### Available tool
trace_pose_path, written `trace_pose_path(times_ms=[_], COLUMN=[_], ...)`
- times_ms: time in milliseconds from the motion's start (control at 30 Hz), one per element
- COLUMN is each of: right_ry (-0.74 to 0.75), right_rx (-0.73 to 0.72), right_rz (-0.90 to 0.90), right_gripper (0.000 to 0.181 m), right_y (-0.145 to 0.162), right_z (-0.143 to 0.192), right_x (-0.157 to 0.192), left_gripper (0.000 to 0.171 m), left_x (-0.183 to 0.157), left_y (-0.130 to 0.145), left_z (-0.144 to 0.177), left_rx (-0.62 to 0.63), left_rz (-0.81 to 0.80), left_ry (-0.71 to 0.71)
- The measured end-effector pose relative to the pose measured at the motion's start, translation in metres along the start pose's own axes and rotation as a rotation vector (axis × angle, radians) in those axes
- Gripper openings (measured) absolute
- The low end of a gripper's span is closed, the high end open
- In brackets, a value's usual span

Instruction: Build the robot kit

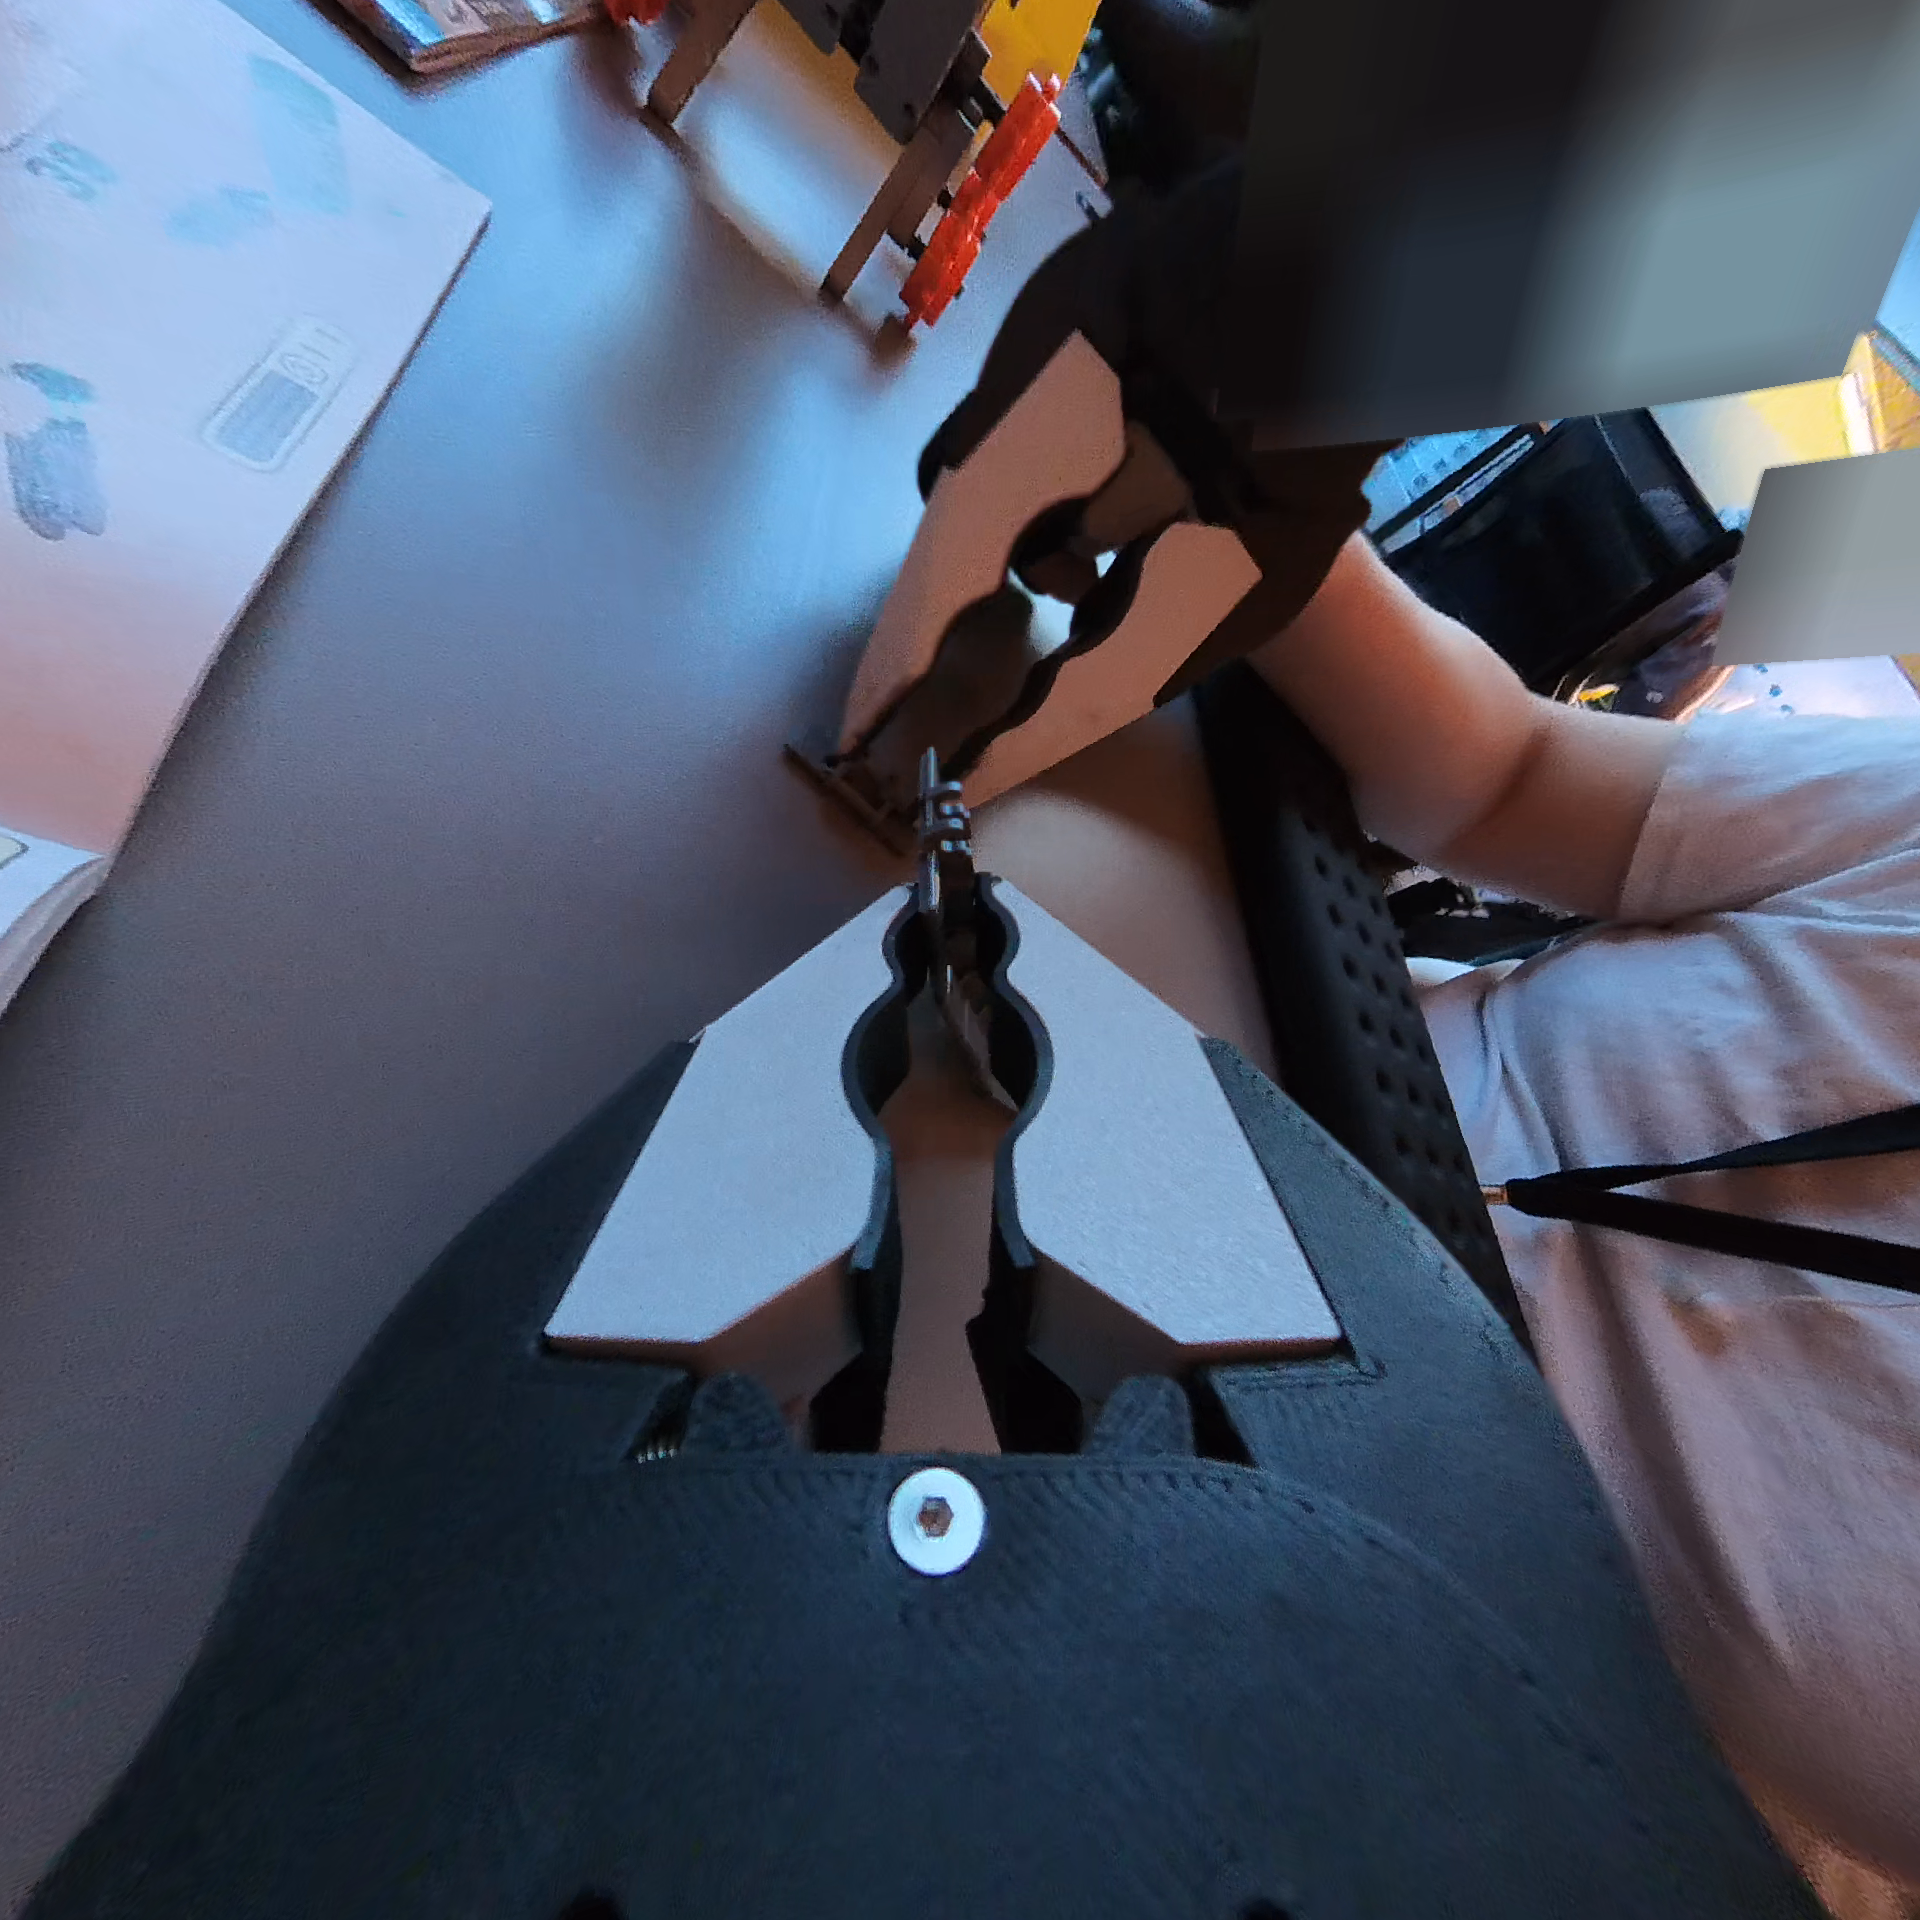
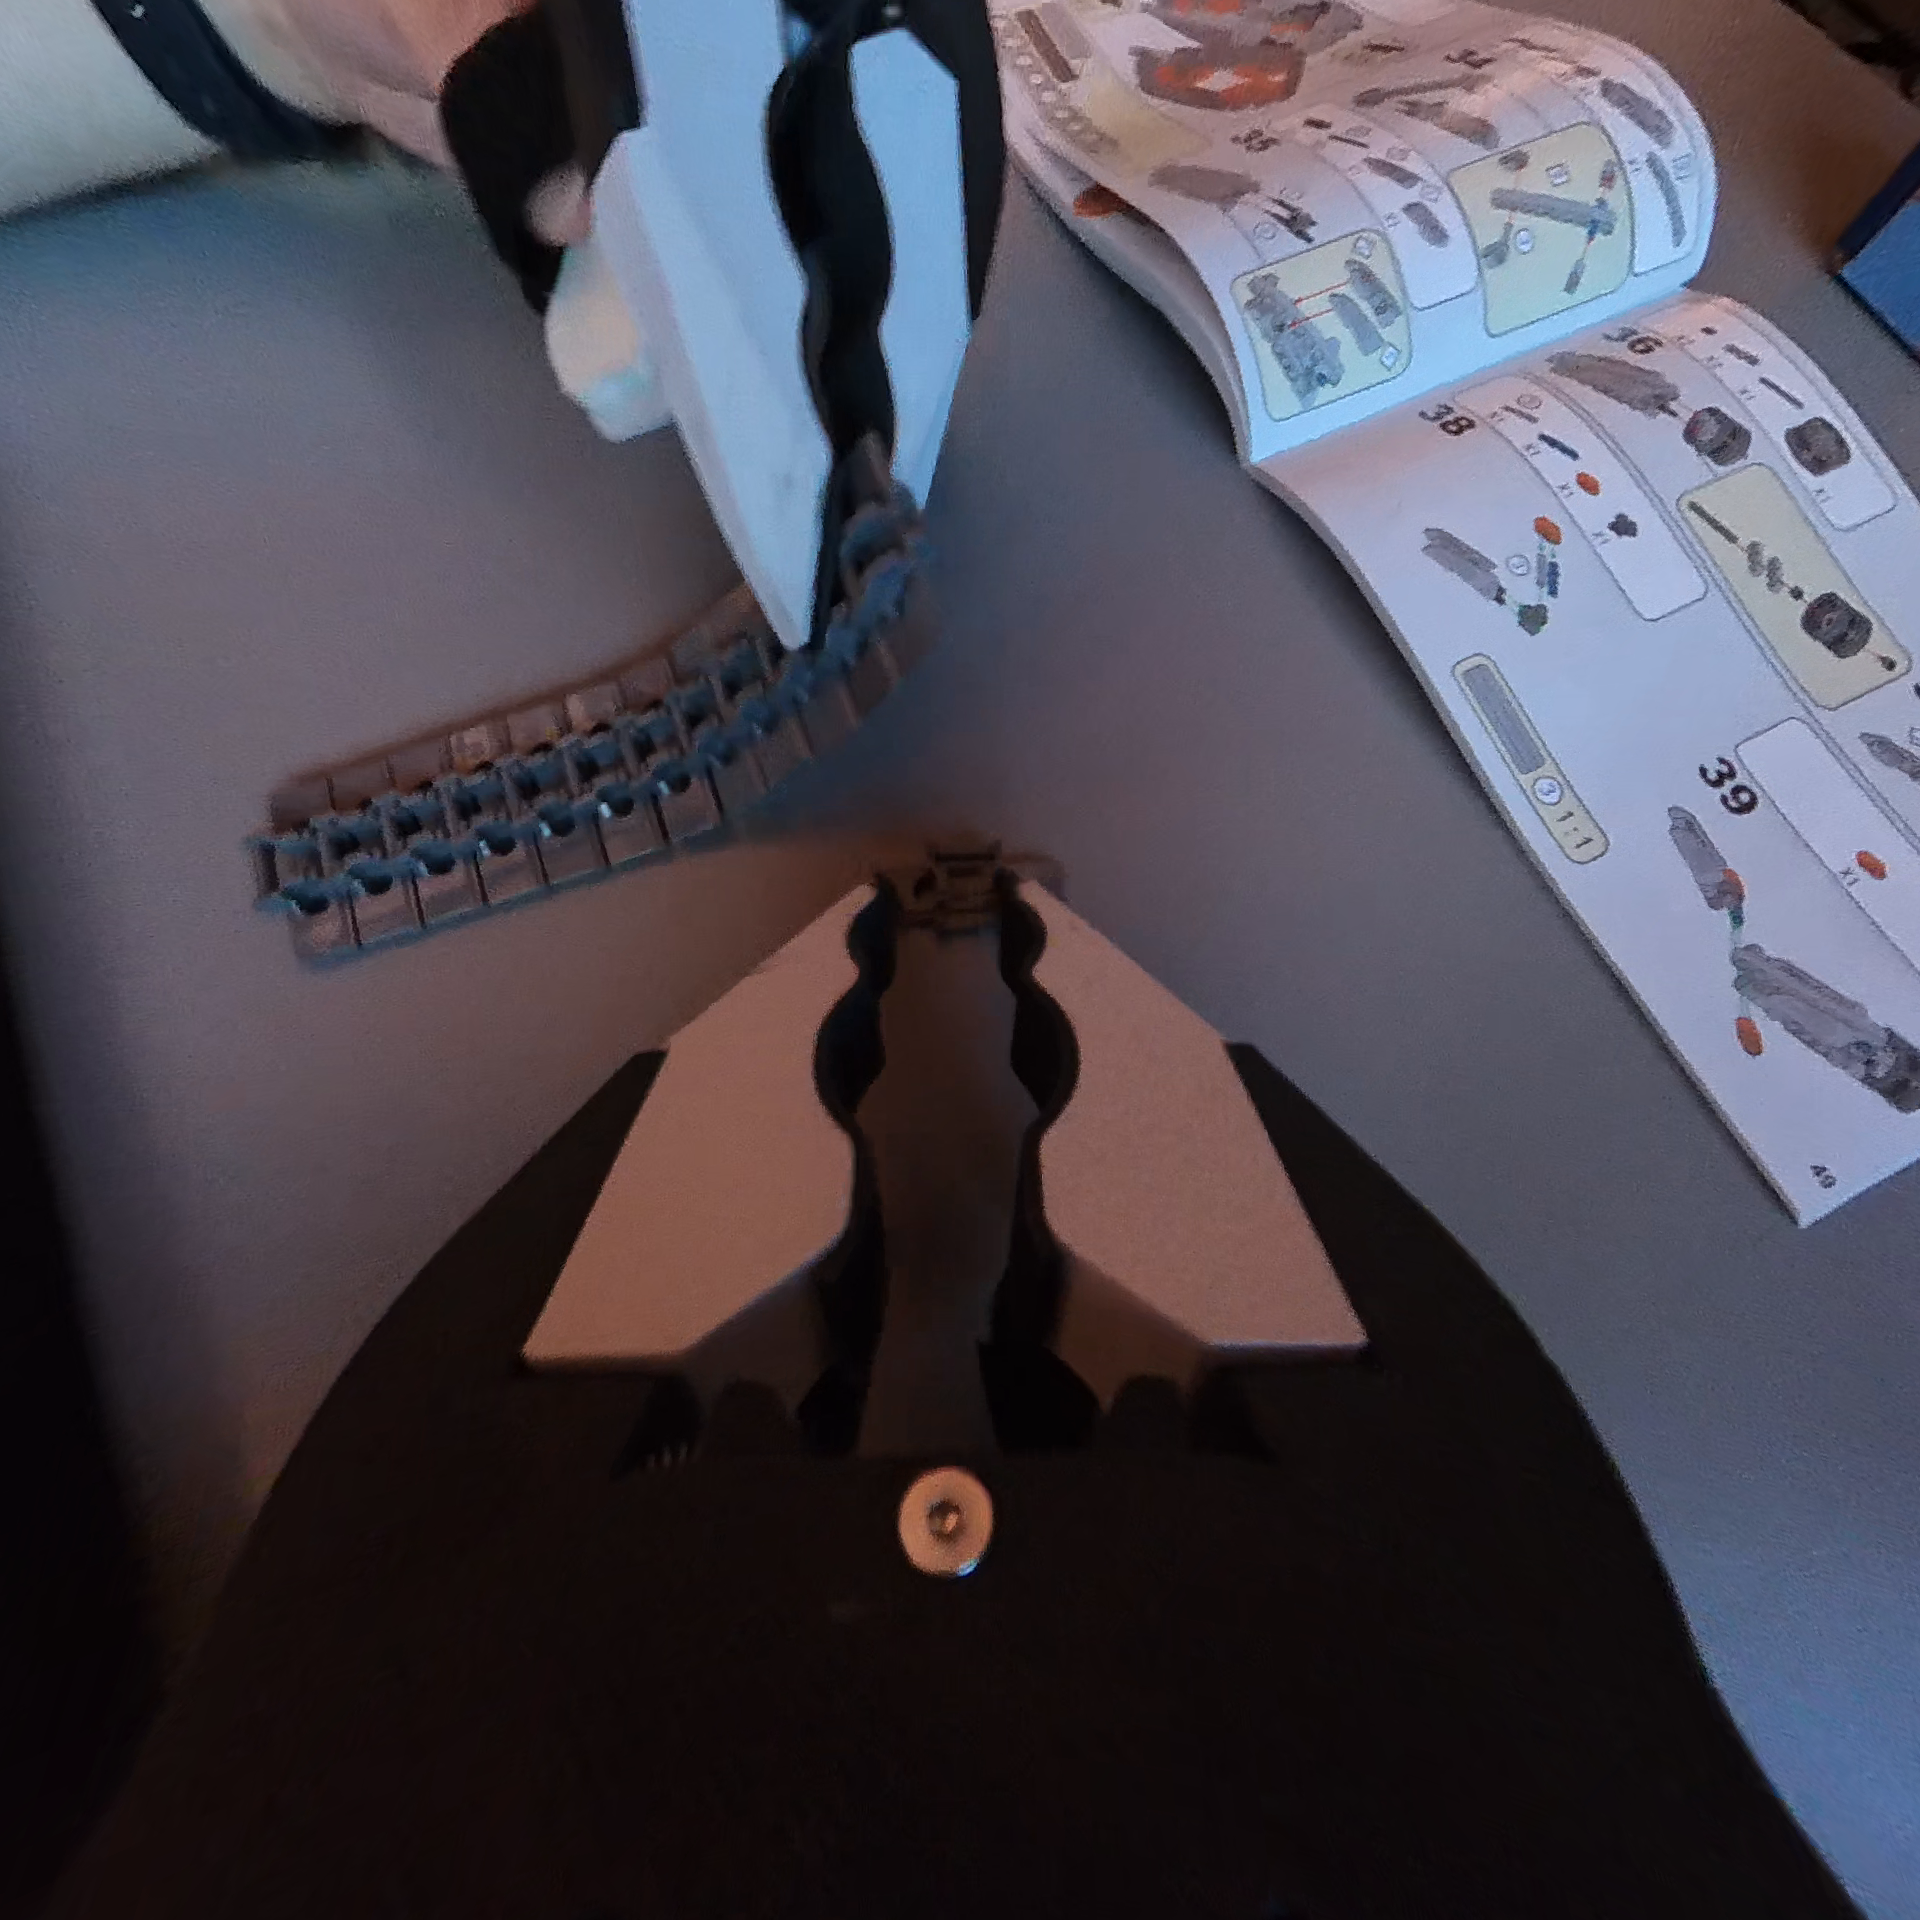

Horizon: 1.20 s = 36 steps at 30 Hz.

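Observation:
A grey toy track chain (image 2: 540,810) lies in a curve on the grey table (image 2: 1143,727). My left gripper (image 1: 945,894) is shut on one end of the chain (image 1: 940,821), which shows edge-on between its fingertips. In the right wrist view the left gripper (image 2: 847,582) holds that end lifted off the table. My right gripper (image 2: 948,894) is shut on a small grey track link (image 2: 956,883), just right of the chain. In the left wrist view the right gripper (image 1: 914,769) meets the held chain end tip to tip.
An open instruction booklet (image 2: 1558,623) lies to the right, and it also shows in the left wrist view (image 1: 208,364). A brick model with orange and yellow parts (image 1: 935,156) stands at the far side. A person's arm (image 1: 1455,748) and a black perforated chair part (image 1: 1351,987) are at the table's edge. The left gripper's tips are roughly 5 centimeters from the right gripper's.

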State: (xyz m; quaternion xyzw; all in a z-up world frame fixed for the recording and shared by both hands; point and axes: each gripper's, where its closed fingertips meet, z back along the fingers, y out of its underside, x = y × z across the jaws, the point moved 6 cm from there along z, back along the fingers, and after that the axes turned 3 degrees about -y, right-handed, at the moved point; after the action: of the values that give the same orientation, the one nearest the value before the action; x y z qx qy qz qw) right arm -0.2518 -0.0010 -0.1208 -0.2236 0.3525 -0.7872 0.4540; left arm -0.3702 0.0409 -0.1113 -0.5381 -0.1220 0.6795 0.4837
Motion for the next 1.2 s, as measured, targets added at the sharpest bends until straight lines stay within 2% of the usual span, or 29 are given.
trace_pose_path(times_ms=[67, 200, 267, 367, 533, 600, 733, 867, 1200], right_ry=[0.018, 0.085, 0.146, 0.192, 0.305, 0.278, 0.311, 0.315, 0.216], right_rx=[0.008, 0.033, 0.001, -0.031, 0.300, 0.441, 0.642, 0.661, 0.785], right_rz=[0.024, 0.100, 0.225, 0.530, 1.065, 1.199, 1.340, 1.386, 1.453], right_gripper=[0.010, 0.010, 0.009, 0.009, 0.009, 0.010, 0.009, 0.009, 0.009], right_y=[0.000, -0.002, -0.011, -0.027, -0.033, -0.028, -0.020, -0.026, -0.024], right_z=[0.000, 0.007, 0.017, 0.033, 0.039, 0.039, 0.040, 0.038, 0.026], right_x=[0.000, -0.002, 0.002, 0.027, 0.050, 0.056, 0.053, 0.056, 0.057], left_gripper=[0.006, 0.006, 0.006, 0.006, 0.006, 0.006, 0.006, 0.006, 0.006], left_x=[0.001, 0.003, 0.002, -0.002, -0.012, -0.012, -0.016, -0.016, -0.018], left_y=[-0.001, 0.002, 0.005, 0.005, 0.006, 0.002, -0.002, -0.003, -0.002], left_z=[0.000, -0.004, -0.009, -0.016, -0.035, -0.042, -0.055, -0.058, -0.062], left_rx=[-0.007, 0.038, 0.080, 0.097, 0.199, 0.208, 0.223, 0.210, 0.228], left_rz=[0.008, -0.004, -0.023, -0.022, 0.064, 0.071, 0.074, 0.113, 0.153], left_ry=[-0.008, -0.054, -0.070, -0.034, 0.145, 0.164, 0.182, 0.203, 0.234])
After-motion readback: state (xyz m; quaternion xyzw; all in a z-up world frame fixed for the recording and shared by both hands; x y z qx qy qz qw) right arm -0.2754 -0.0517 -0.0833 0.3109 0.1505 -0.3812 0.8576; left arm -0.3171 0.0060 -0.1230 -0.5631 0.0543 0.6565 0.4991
